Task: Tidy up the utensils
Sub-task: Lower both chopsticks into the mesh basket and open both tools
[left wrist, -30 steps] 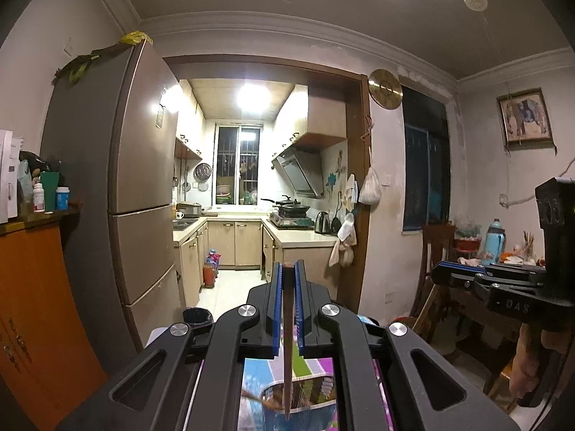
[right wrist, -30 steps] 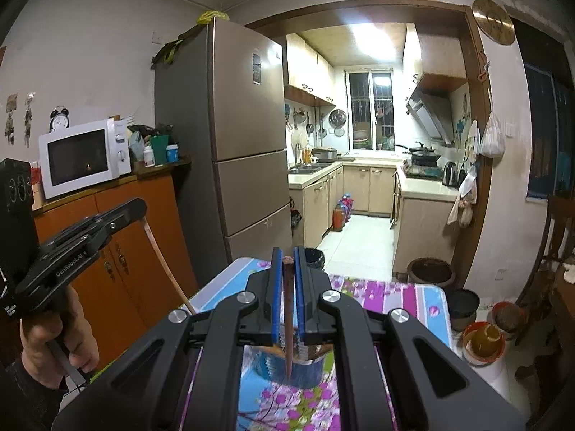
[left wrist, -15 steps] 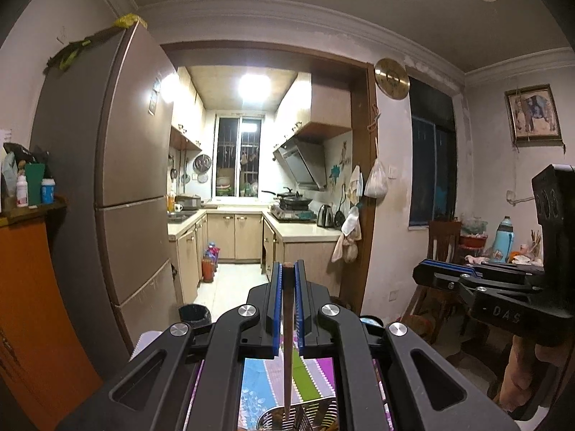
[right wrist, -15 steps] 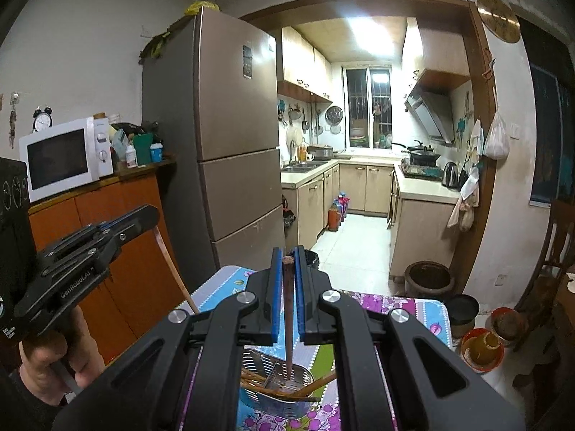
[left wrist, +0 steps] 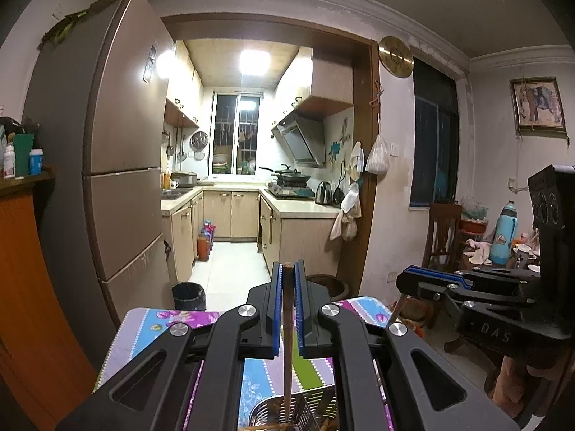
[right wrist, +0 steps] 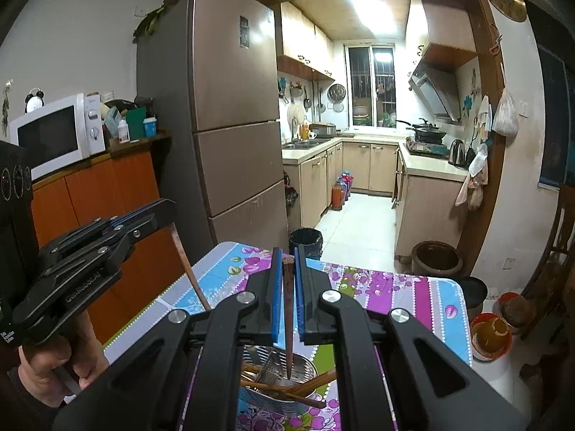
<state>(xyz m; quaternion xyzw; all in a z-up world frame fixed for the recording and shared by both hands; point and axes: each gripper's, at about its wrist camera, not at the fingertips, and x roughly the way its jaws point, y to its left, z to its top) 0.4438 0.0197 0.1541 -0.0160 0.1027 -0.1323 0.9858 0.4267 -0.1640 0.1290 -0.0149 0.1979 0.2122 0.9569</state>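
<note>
At the lower centre of each wrist view, a hand-held gripper pinches one dark brown wooden chopstick between its blue pads: the left hand-held gripper [left wrist: 287, 305] holds its chopstick [left wrist: 287, 352], the right hand-held gripper [right wrist: 287, 294] its own [right wrist: 288, 323]. Both tips point down into the perforated steel utensil basket [right wrist: 305, 366] on the floral-clothed bench [right wrist: 413, 294], where more chopsticks lie crossed.

We are in a lived-in home, dining area opening onto a small kitchen: tall fridge [right wrist: 230, 107], microwave [right wrist: 54, 133] on an orange cabinet [right wrist: 107, 194], range hood [left wrist: 302, 140] over a stove with pans [left wrist: 287, 179], kettle [left wrist: 323, 193], wall clock [left wrist: 395, 56], framed picture [left wrist: 537, 104], floral tablecloth [right wrist: 413, 294].
</note>
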